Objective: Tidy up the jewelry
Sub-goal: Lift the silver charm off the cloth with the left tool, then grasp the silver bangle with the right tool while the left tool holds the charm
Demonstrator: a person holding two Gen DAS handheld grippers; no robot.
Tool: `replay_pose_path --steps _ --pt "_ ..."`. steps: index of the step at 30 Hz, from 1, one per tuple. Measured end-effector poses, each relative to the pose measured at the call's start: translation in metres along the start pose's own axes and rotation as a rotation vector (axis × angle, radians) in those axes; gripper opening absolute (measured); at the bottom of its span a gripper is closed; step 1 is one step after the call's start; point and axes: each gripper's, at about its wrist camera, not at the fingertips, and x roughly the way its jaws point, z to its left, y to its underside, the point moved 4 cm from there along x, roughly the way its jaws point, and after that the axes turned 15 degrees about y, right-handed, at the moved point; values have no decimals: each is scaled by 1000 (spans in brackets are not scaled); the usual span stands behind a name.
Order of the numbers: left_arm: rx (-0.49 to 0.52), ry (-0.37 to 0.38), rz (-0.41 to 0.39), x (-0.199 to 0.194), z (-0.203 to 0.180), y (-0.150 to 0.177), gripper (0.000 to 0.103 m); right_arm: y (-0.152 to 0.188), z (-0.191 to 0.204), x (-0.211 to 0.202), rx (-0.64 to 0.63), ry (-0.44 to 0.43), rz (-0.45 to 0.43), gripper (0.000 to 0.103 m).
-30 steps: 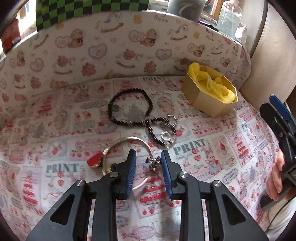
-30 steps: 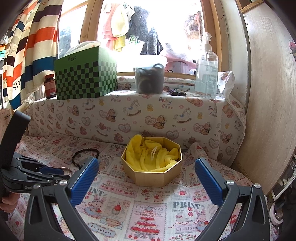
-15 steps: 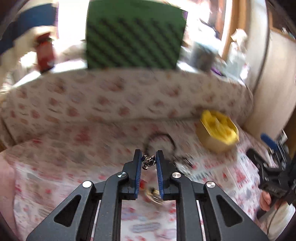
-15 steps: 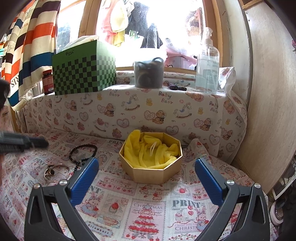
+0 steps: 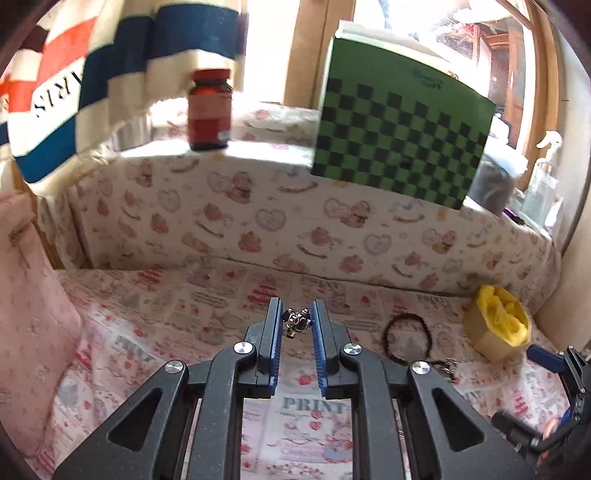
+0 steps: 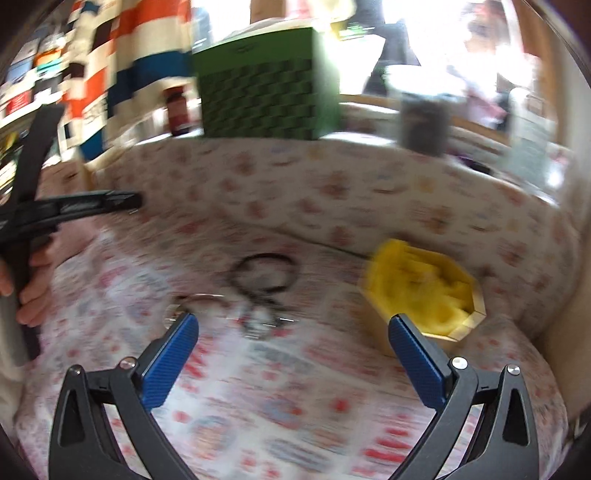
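bright daylight from the blown-out window [image 5: 443,33], heavy motion blur in right wrist view, fisheye-curved edges

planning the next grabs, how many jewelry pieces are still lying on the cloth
3: a black bead bracelet, a silver bangle left of it, and a small silver ring piece below. Blur may hide others.

Left gripper [image 5: 297,325] jaws clamping what may be a silver charm [image 5: 296,322], black bead bracelet [image 5: 408,339] and octagonal gold box [image 5: 495,334] rightward
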Motion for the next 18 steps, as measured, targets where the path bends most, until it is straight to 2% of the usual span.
replay_pose_path --steps 3,8,11,14,18 --pt "23 -46 -40 -7 -5 2 15 -7 28 16 -40 -77 57 91" --pt "54 -64 -58 -6 -11 3 15 -6 56 45 -82 -119 143 81" --pt "45 -60 -56 -7 -11 2 15 -3 66 57 -94 -140 170 80" --pt "-9 -9 -42 -8 -7 2 15 -1 74 67 -126 -156 196 80" --pt "-15 -32 -48 -10 -4 1 15 0 80 71 -156 -171 213 80"
